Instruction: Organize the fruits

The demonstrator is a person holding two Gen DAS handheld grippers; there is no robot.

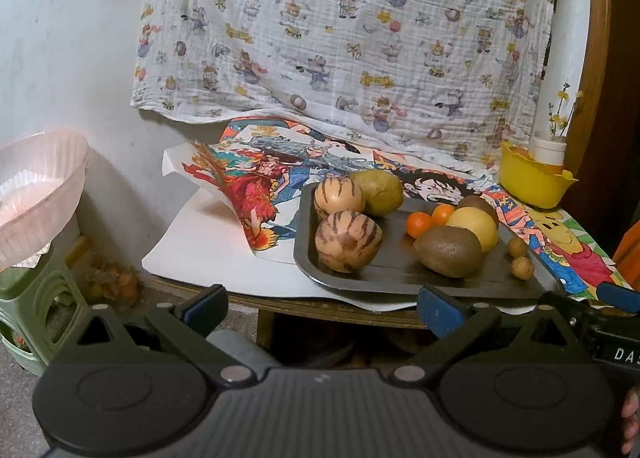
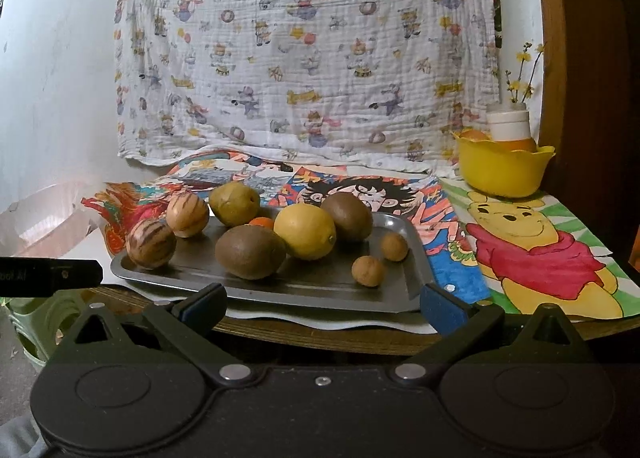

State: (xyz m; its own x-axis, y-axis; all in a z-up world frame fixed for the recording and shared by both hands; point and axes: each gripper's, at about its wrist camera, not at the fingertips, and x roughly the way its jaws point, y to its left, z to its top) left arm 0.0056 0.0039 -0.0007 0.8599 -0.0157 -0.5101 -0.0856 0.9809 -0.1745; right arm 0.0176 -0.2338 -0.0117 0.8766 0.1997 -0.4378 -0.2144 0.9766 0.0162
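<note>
A dark metal tray [image 1: 400, 278] [image 2: 304, 290] lies at the table's front edge with several fruits on it. There are two striped melons [image 1: 347, 241] [image 2: 151, 244], a green pear [image 1: 378, 191] [image 2: 234, 203], a yellow lemon [image 1: 474, 227] [image 2: 306, 232], two kiwis [image 1: 448, 251] [image 2: 250, 252], small oranges [image 1: 419, 224] and two walnuts [image 1: 523, 268] [image 2: 368, 271]. My left gripper [image 1: 322, 308] hangs open just before the tray's near rim. My right gripper [image 2: 323, 304] is open too, in front of the tray, holding nothing.
A yellow bowl [image 1: 534, 181] [image 2: 502, 169] with something orange in it sits at the back right beside a white jar [image 2: 509, 123] of twigs. A pale pink bowl [image 1: 38, 193] rests on a green stool [image 1: 36, 310] to the left. Cartoon posters cover the table; a printed cloth hangs behind.
</note>
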